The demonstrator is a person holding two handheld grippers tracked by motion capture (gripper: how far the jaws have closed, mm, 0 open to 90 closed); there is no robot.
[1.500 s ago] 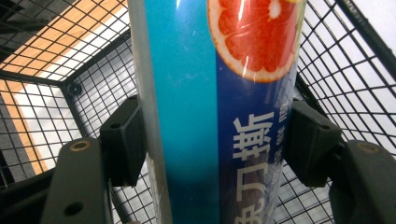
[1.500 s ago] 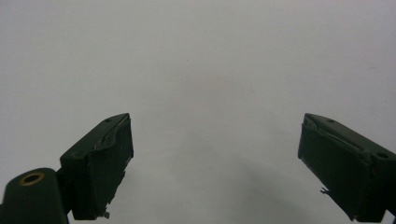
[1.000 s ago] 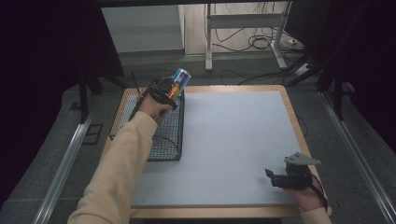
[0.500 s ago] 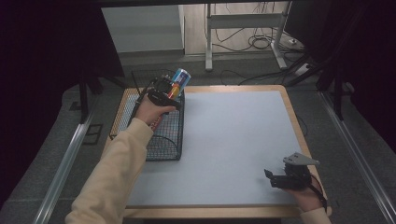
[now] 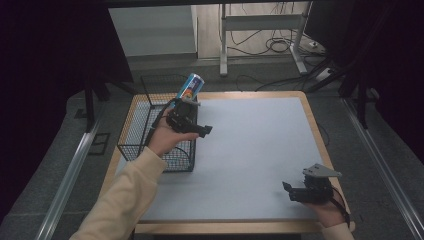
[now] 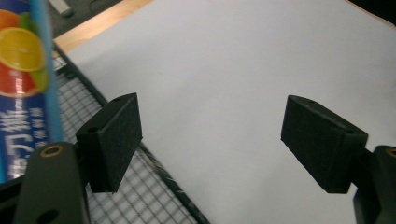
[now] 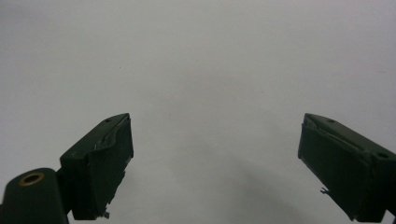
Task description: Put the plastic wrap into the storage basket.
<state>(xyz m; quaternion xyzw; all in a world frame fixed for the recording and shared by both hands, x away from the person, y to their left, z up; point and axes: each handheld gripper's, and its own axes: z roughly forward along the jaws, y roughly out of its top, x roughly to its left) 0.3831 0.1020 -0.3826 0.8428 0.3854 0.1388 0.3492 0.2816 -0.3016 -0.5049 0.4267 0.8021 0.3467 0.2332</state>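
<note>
Both jaw pairs stand wide apart, holding nothing. The can leans on the basket rim; the left gripper could topple it.

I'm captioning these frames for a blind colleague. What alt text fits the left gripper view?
The left gripper, its two black jaws wide apart and empty, hangs over the rim of a black wire mesh basket beside a pale grey table mat. A blue drink can printed with citrus fruit stands at the left edge.

We hold our left gripper out, arm extended, jaws wide, and our right gripper near us, likewise spread.
</note>
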